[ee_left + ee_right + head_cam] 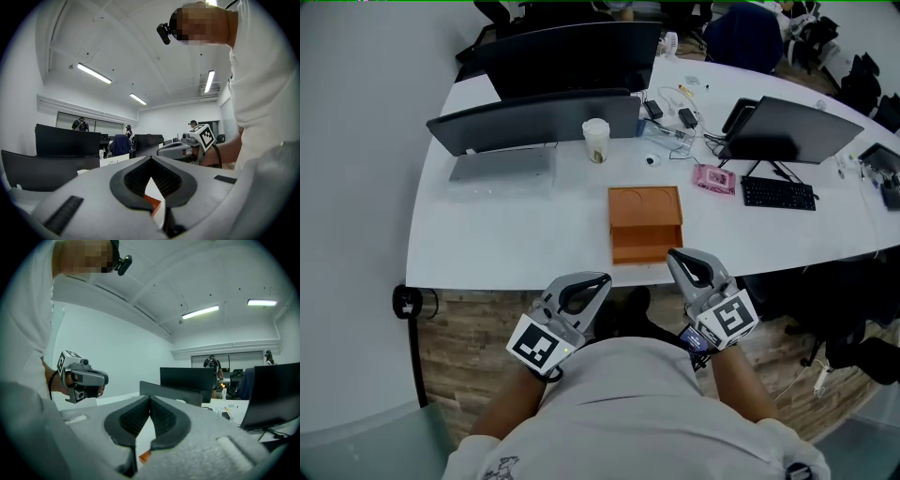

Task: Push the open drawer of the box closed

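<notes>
The orange box (644, 204) sits near the front edge of the white table (506, 234), just ahead of the person. Its drawer (647, 244) appears to stick out toward them, though how far it is open is hard to judge from above. The left gripper (602, 279) hangs off the table edge, to the left of the box and apart from it, with its jaws pressed together and nothing between them. The right gripper (673, 254) is likewise closed and empty. Its tips lie at the drawer's front right corner; whether they touch it I cannot tell. In both gripper views a sliver of orange shows below the closed jaws. The step in hand looks like the approach, with the push not yet begun. The next move likely calls for setting closed tips squarely against the drawer front, near its middle, then pressing straight away from the body. The light box may slide toward the paper cup (596, 141), so the other gripper may need to brace it.
</notes>
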`<state>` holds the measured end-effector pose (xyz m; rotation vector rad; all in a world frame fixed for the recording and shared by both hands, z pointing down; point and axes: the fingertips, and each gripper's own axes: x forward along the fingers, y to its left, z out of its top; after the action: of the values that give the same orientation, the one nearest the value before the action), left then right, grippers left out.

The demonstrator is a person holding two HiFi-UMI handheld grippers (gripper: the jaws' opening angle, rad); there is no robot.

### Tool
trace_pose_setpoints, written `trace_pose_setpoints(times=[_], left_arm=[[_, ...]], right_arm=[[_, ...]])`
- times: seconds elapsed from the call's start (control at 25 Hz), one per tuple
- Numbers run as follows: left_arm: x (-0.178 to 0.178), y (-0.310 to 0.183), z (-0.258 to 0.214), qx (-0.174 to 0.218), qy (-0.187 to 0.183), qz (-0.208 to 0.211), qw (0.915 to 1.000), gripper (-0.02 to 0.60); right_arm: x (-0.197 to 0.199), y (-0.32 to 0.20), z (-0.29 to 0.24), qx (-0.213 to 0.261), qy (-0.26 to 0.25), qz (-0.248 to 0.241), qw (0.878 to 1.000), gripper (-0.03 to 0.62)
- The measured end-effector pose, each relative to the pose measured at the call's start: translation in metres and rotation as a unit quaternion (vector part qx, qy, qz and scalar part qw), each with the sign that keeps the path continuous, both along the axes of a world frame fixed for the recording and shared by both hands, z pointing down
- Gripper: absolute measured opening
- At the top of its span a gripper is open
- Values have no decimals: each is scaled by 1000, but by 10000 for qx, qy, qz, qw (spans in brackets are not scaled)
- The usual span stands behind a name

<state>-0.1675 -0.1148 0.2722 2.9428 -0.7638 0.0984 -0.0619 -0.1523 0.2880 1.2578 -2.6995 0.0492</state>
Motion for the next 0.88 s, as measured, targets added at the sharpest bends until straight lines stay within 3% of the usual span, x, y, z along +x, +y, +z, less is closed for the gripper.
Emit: trace_pose_setpoints(times=[0.4, 0.56, 0.88], left_arm=[[-7, -36, 52, -432, -224, -202, 9986, -2], [0, -44, 80, -450, -466, -106, 9978, -2], [11, -64, 131, -851, -533, -121, 9949, -2]], right_arm=[[3, -23, 63, -707, -26, -118, 9974, 3], [3, -30, 96, -856, 275, -245, 9956, 3], [11, -37, 171, -1715, 248, -201, 9847, 3]])
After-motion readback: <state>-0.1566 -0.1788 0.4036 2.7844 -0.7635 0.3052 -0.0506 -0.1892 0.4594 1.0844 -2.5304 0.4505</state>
